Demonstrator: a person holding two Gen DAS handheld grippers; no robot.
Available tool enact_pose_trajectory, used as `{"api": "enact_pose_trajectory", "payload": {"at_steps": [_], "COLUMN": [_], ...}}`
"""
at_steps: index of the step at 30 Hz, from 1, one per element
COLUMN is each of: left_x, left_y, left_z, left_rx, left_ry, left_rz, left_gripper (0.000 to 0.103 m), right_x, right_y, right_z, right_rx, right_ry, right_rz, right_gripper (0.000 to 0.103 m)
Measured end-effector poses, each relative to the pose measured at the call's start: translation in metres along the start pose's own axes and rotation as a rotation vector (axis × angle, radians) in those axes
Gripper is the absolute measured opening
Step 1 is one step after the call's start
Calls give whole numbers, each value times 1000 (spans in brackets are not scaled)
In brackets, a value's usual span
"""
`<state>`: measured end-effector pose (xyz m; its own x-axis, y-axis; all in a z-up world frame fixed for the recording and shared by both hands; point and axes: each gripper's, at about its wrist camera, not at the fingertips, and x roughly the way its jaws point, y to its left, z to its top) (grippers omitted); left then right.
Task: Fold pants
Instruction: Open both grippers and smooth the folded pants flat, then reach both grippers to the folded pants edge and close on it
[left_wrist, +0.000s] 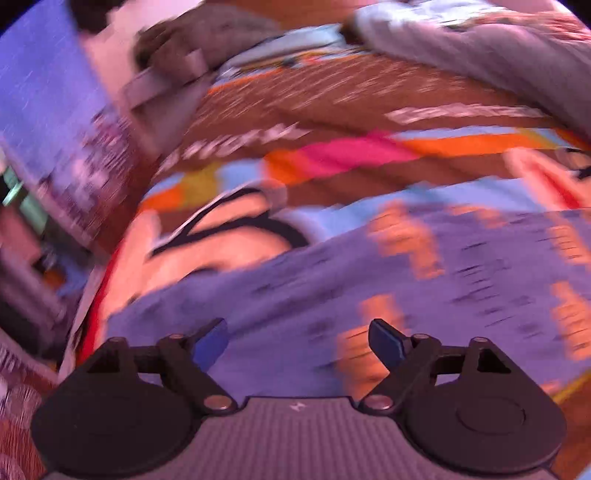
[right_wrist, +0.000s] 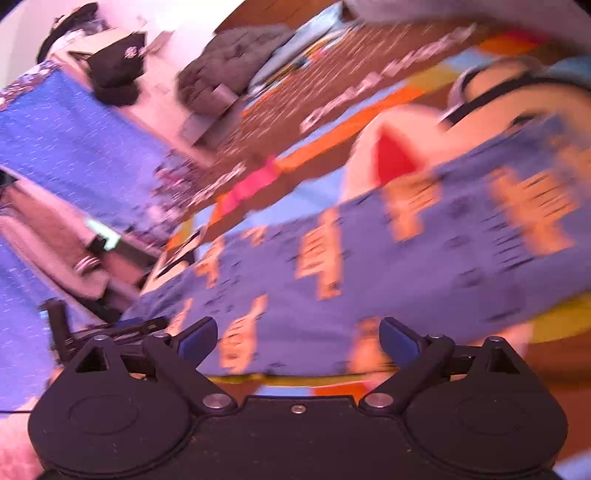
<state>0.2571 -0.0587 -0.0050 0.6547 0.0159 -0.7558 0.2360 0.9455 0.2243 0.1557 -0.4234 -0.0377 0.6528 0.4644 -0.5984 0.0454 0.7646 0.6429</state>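
The pants (left_wrist: 369, 266) are purple-blue with orange motifs. They lie spread flat on a colourful cartoon bedspread (left_wrist: 332, 107), and both views are smeared by motion. My left gripper (left_wrist: 297, 332) hovers over the pants, its blue-padded jaws wide apart with only flat cloth showing below the gap. In the right wrist view the pants (right_wrist: 369, 266) run as a long band from lower left to upper right across the bedspread (right_wrist: 332, 92). My right gripper (right_wrist: 298, 326) is open just above their near edge and grips nothing.
A grey bundle of cloth (right_wrist: 225, 62) and a black bag (right_wrist: 114, 70) sit at the far side. A blue speckled sheet (right_wrist: 74, 140) hangs on the left. A black device (right_wrist: 110, 332) lies by the pants' left end. A pale pillow (left_wrist: 461, 48) is at top right.
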Motion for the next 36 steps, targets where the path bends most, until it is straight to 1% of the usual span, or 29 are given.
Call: {"api": "enact_pose_trajectory", "payload": {"at_steps": [2, 5, 7, 9, 11, 12, 15, 17, 19, 21, 23, 25, 27, 29, 30, 32, 33, 35, 36], "left_x": [-6, -3, 4, 10, 22, 30, 54, 69, 79, 79, 77, 71, 61, 54, 52, 52, 54, 54, 52], "left_y": [-32, -95, -144, -191, -235, -255, -311, -337, -354, -360, -360, -359, -358, -361, -365, -373, -378, -387, -392], "left_z": [16, 46, 68, 87, 103, 107, 117, 119, 117, 120, 128, 142, 158, 172, 178, 185, 185, 183, 180], "left_rx": [31, 63, 82, 112, 169, 203, 292, 343, 392, 406, 398, 366, 338, 317, 304, 261, 222, 157, 150], "left_ry": [-32, -61, -68, -76, -64, -49, -15, 15, 39, 31, 54, 62, 80, 120, 159, 273, 339, 400, 416], "left_rz": [-71, -213, -307, -376, -400, -402, -383, -358, -323, -328, -333, -347, -374, -414, -432, -479, -509, -540, -535], "left_gripper": [93, 93, 93, 93, 93, 93, 93, 93, 94, 94, 92, 92, 92, 92, 92, 92, 92, 92, 91], "right_x": [-33, -70, -83, -93, -94, -93, -94, -94, -95, -93, -91, -88, -84, -85, -87, -84, -83, -82, -82], "right_y": [-11, -32, -51, -74, -93, -103, -110, -117, -123, -129, -133, -133, -130, -128, -128, -130, -130, -131, -131], "right_z": [4, 8, 9, 6, 0, -4, -11, -11, -10, -7, -4, -1, 1, -1, -3, -1, 0, 0, -1], "right_rx": [-8, 13, 78, 173, 257, 282, 312, 338, 364, 405, 436, 446, 449, 467, 488, 518, 531, 546, 549], "right_ry": [-84, -194, -227, -261, -274, -276, -321, -328, -330, -338, -349, -354, -364, -382, -392, -393, -392, -389, -386], "right_rz": [-97, -286, -349, -342, -302, -282, -215, -160, -124, -94, -84, -101, -156, -197, -219, -256, -279, -312, -322], "right_gripper": [102, 102, 102, 102, 102, 102, 102, 102, 102, 102, 102, 100, 93, 78, 74, 56, 51, 29, 24]}}
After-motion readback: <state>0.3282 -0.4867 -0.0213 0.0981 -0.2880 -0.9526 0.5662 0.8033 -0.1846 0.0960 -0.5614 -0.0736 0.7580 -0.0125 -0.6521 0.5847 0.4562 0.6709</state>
